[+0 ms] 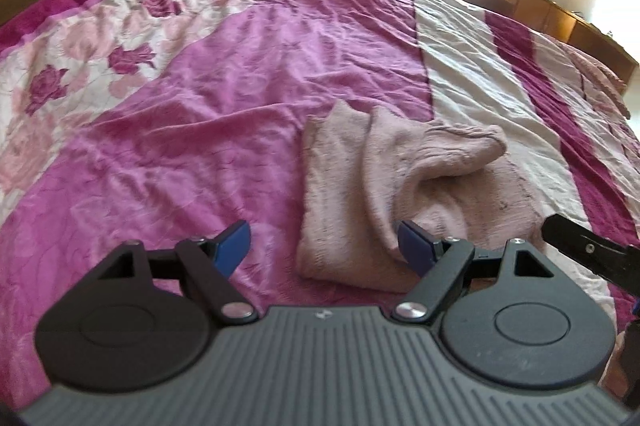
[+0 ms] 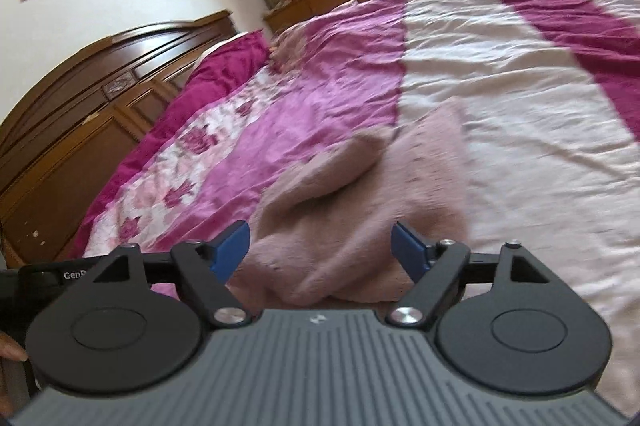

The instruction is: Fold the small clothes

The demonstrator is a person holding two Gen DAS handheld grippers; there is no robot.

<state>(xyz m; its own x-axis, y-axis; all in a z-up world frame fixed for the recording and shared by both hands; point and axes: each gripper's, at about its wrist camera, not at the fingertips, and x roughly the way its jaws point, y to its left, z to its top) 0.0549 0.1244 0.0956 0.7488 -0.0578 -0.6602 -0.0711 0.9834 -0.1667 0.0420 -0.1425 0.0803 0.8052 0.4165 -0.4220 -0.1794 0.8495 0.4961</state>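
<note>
A: From the left wrist, where does the garment lie?

B: The pink knitted garment [image 1: 384,185] sits on the magenta bedspread [image 1: 180,129], at about one o'clock from the left gripper [image 1: 322,246]. Its jaws stand spread, nothing pinched; the right pad seems to overlap a fold's edge.

A: Why bunched like that?

B: One flap is folded over but humped, so the fold looks unfinished. The other tool's black tip [image 1: 580,246] waits at three o'clock.

A: And the right wrist?

B: The right gripper [image 2: 320,250] is spread too, empty, the garment [image 2: 360,209] at twelve o'clock, probably lined up for smoothing.
</note>
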